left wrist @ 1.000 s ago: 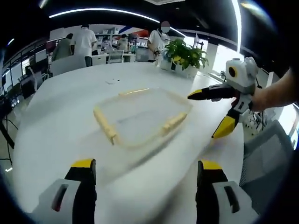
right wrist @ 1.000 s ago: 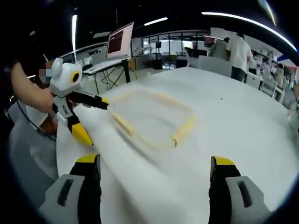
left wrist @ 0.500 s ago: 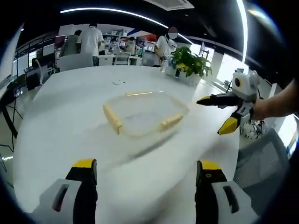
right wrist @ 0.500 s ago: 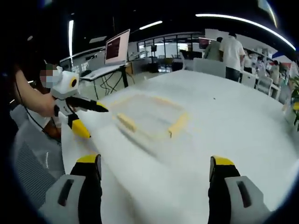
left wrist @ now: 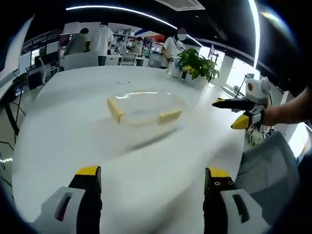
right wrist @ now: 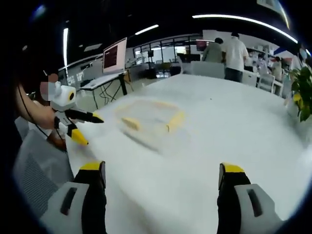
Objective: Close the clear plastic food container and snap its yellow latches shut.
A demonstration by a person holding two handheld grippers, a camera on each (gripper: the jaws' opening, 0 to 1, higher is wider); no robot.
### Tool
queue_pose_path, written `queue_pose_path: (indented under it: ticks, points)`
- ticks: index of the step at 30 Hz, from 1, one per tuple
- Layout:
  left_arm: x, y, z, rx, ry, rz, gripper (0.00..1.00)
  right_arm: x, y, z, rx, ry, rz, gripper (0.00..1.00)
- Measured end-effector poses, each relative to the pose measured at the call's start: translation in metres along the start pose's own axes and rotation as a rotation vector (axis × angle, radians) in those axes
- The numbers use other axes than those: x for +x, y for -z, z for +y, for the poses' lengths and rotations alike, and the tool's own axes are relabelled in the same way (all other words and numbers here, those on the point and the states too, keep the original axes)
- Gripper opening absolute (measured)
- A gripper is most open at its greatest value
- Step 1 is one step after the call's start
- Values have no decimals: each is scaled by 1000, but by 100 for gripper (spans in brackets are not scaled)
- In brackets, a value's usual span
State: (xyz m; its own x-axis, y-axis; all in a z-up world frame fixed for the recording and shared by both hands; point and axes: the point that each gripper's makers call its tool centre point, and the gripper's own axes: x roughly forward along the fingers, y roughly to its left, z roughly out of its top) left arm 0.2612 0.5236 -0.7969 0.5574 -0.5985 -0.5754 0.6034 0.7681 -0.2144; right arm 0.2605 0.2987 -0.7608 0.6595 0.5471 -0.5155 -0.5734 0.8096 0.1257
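A clear plastic food container (left wrist: pixel 143 108) with yellow latches (left wrist: pixel 115 109) lies flat on the white table (left wrist: pixel 73 126), its lid on; the same container (right wrist: pixel 149 116) appears in the right gripper view. My left gripper (left wrist: pixel 151 185) is open, well short of the container, nothing between its jaws. My right gripper (right wrist: pixel 158 180) is open too, far back from the container. In the left gripper view the right gripper (left wrist: pixel 236 112) hangs off the container's right side, held by a hand. The left gripper (right wrist: pixel 80 126) shows at left in the right gripper view.
A potted plant (left wrist: pixel 195 61) stands at the table's far edge. Several people (left wrist: pixel 100 41) stand behind it among desks. A mesh chair (left wrist: pixel 270 165) sits at the right. A monitor (right wrist: pixel 114 53) stands on a desk beyond the table.
Both grippers have drawn back from the container, which now looks smaller and farther in both views. Both stay open. The container itself has not moved on the table.
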Motion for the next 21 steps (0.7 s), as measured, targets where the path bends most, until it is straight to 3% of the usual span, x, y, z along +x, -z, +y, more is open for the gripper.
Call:
queue_pose_path:
  ticks: [21]
  points:
    - [-30, 20, -11, -60, 3, -10, 86, -44, -4, 0, 106, 86, -96, 93]
